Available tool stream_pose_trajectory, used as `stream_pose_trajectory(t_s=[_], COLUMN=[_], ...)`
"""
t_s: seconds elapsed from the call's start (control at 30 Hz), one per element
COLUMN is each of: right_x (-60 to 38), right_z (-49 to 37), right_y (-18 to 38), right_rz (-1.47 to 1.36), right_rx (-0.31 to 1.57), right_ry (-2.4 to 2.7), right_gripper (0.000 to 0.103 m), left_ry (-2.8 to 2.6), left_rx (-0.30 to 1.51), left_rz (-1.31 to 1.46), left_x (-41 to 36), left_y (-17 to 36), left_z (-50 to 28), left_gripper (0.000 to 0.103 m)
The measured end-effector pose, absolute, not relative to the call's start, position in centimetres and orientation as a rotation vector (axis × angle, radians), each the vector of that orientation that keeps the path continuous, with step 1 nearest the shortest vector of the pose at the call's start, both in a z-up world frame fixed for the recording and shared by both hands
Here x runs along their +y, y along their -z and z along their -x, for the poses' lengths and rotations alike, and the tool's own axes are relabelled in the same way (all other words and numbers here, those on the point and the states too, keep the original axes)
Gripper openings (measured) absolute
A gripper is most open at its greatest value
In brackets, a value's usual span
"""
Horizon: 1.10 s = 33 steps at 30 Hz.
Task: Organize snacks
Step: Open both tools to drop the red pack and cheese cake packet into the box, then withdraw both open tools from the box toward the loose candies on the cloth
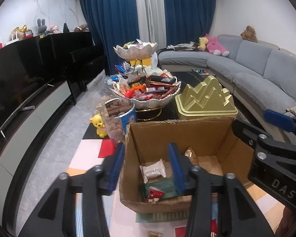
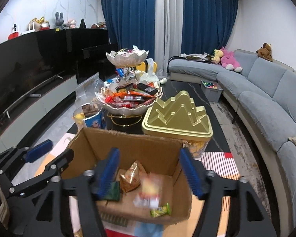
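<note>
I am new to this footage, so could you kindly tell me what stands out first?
An open brown cardboard box sits nearest, holding a few wrapped snacks. Behind it on the dark table stand a gold mountain-shaped tin and a two-tier shell-shaped dish heaped with snack packets. Left of the box stands a clear biscuit tub.

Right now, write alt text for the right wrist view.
An open right gripper with blue fingers hangs over a cardboard box holding a few wrapped snacks, one blurred. Behind it on the dark table stand a gold mountain-shaped tin and a tiered bowl heaped with snacks.
</note>
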State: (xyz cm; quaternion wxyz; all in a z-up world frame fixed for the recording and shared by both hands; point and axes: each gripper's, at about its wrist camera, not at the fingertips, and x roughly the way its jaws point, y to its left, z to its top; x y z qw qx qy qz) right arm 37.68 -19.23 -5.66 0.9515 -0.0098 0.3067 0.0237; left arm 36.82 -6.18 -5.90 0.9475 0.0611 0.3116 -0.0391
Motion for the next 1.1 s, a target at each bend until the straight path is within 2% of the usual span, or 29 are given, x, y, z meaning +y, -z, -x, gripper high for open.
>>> stream_pose_trajectory(t_s=[0.1, 0.23, 1.1], right_x=[-19.4, -19.9, -21.5], right_z=[-37.5, -37.2, -32.8], right_y=[5.4, 5.0, 1.8], right_rz=[0.021, 0.013, -0.004], right_rx=[0.614, 0.614, 0.559], right_ry=[-0.034, -0.016, 0.037], right_gripper=[0.079, 0.079, 0.079], left_ry=[0.068, 0.062, 0.067], left_rx=[0.622, 0.612, 0.544], left_rz=[-0.12, -0.117, -0.119], left_x=[-5.9, -5.8, -6.1], left_y=[5.6, 5.1, 1.6], left_z=[-36.6, -36.3, -31.7], left_gripper=[0.062, 0.066, 0.069])
